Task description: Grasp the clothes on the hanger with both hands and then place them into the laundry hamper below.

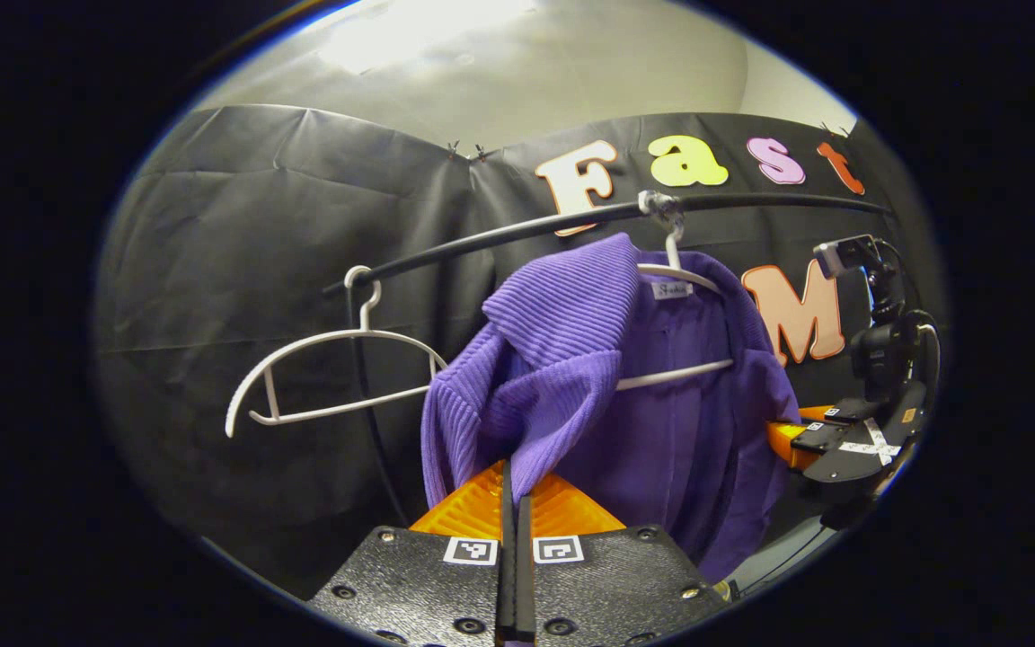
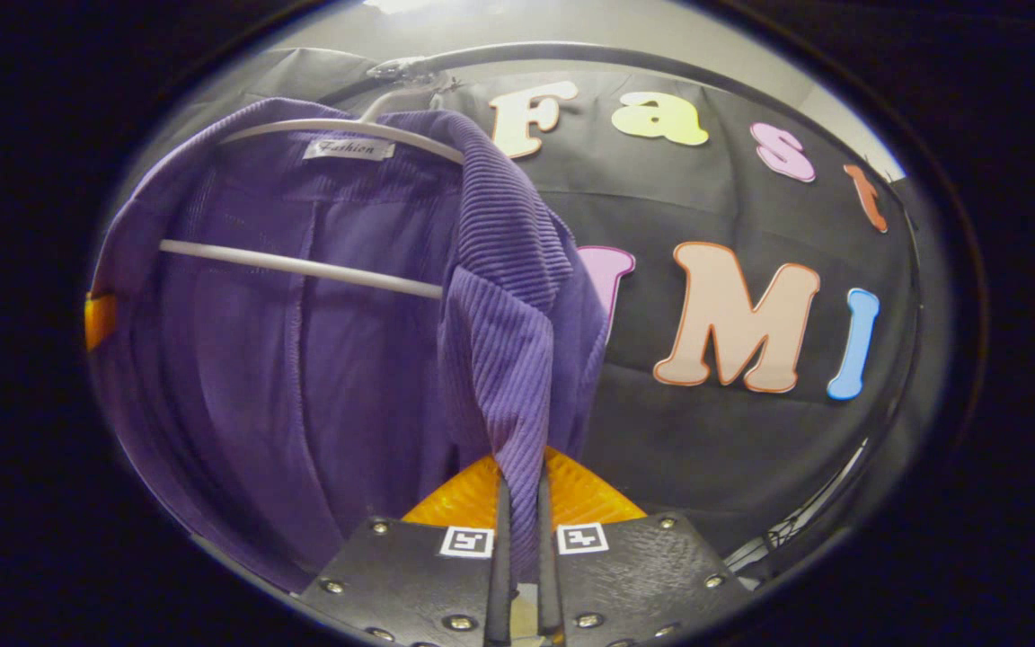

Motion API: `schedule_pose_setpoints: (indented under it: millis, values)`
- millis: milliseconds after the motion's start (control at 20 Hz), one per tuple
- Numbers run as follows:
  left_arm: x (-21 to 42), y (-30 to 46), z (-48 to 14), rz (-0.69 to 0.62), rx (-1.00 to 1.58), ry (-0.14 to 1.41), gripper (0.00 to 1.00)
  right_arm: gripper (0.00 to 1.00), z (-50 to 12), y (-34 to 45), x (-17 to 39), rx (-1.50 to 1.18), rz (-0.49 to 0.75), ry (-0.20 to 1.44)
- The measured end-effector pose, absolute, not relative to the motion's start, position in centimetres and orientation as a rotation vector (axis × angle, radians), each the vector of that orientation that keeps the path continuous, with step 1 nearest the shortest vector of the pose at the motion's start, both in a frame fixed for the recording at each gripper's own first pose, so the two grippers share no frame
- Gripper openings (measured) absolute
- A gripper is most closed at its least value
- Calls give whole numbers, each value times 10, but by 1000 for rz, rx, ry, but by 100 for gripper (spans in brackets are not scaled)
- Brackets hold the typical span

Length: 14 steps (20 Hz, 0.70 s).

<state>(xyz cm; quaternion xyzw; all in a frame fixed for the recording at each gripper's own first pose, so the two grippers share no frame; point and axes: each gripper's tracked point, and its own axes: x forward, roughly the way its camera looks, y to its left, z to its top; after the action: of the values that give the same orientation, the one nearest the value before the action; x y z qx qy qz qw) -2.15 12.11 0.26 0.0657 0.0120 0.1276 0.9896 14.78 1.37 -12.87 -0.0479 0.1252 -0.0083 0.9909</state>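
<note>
2 grippers pinch a purple ribbed cardigan that hangs on a white hanger from the black rail.

Nearest in the left gripper view, the left gripper [image 1: 514,490] has its fingers closed to a thin slit with a fold of the cardigan [image 1: 571,359] caught between them; in the right gripper view, the right gripper [image 2: 520,490] is likewise closed tight on the garment's other front edge. Behind the fingers the cardigan drapes open over its hanger [image 2: 302,262], a label at the collar. Farther back in the left gripper view, 1 bare white hanger [image 1: 329,373] hangs toward the rail's [image 1: 517,232] left end, just beside the cardigan, and the right gripper shows at the garment's far side.
</note>
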Motion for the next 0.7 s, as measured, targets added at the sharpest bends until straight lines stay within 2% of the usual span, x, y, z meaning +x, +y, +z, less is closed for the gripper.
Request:
schedule_pose_setpoints:
  millis: [100, 150, 200, 400, 700]
  values:
    - [-26, 128, 13, 277, 104, 5, 0, 12, -120, 0, 148, -113, -47, 229]
    - [-28, 131, 17, 287, 90, -2, 3, 12, -117, -8, 151, -122, -62, 216]
    - [-31, 134, 22, 296, 80, -9, 0, 12, -113, -14, 153, -131, -75, 206]
    - [-40, 140, 41, 315, 70, -41, 1, 12, -96, -36, 161, -144, -114, 169]
    - [-48, 137, 64, 272, -54, -62, 1, 11, -66, -61, 173, -178, -161, 98]
